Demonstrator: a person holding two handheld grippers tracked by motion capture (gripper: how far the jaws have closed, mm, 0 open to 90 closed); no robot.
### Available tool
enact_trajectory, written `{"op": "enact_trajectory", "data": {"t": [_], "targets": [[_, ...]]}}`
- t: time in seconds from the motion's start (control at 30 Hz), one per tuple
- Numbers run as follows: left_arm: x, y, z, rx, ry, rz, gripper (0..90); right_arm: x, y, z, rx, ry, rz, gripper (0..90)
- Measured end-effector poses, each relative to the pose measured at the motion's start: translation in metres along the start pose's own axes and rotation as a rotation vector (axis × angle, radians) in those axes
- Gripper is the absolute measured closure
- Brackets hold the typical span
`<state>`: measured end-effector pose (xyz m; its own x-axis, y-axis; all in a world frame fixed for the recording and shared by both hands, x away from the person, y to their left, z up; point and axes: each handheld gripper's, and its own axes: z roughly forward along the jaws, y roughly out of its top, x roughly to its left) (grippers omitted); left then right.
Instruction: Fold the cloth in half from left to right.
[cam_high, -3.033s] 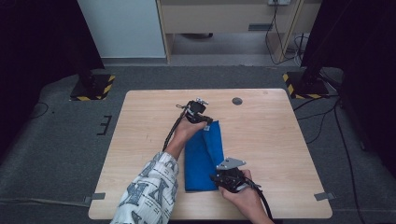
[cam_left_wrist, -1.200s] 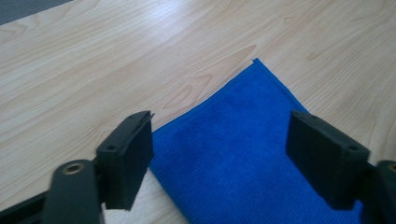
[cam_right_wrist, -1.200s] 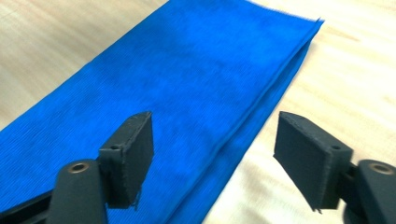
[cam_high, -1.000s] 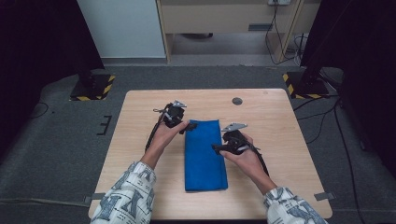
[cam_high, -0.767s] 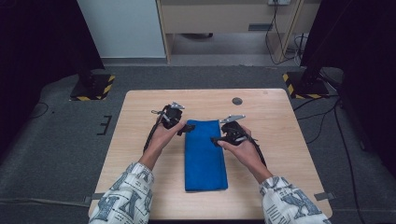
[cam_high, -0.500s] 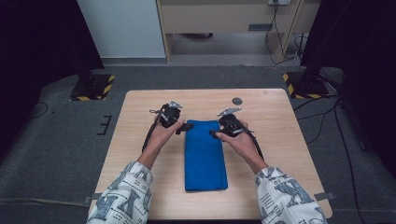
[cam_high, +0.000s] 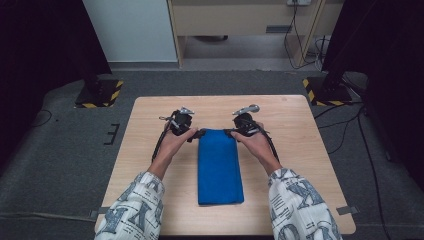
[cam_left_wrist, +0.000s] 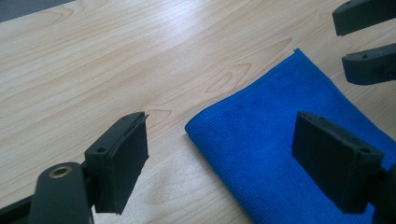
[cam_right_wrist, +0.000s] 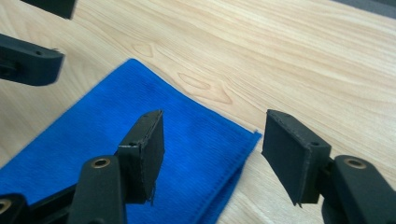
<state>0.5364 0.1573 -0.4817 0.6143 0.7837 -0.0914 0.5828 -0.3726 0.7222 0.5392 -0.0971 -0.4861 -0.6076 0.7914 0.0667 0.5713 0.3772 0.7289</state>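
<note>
A folded blue cloth lies lengthwise in the middle of the wooden table. My left gripper sits at the cloth's far left corner, jaws open astride that corner. At the far right corner is my right gripper; its jaws have just been closing and still stand apart around the corner, with no pad pressing on it. The cloth lies flat under both. Each gripper view shows the other gripper's jaws at its upper edge.
The table has bare wood on both sides of the cloth and behind it. Grey carpet surrounds the table. Black stands with yellow-striped bases and cables sit beyond the far corners, and a cabinet stands at the back.
My right gripper moved from the cloth's right edge up to its far right corner, and its jaws narrowed. The left gripper stayed at the far left corner.
</note>
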Motion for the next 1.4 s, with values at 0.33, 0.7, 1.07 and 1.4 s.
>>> {"op": "enact_trajectory", "data": {"t": [0.33, 0.7, 1.07, 1.4], "targets": [[0.006, -0.004, 0.01, -0.015, -0.012, -0.022, 26.4, -0.014, -0.003, 0.015, 0.037, 0.013, 0.022, 37.0], [0.003, -0.002, 0.005, -0.007, -0.002, -0.032, 25.4, -0.017, 0.001, 0.019, 0.034, 0.006, 0.045, 42.0], [0.003, -0.008, 0.001, -0.002, -0.002, -0.022, 25.8, -0.029, -0.01, 0.037, 0.076, 0.005, 0.071, 46.5], [0.005, -0.012, 0.003, -0.004, -0.007, -0.034, 28.7, -0.02, -0.01, 0.045, 0.08, 0.026, 0.022, 63.8]]}}
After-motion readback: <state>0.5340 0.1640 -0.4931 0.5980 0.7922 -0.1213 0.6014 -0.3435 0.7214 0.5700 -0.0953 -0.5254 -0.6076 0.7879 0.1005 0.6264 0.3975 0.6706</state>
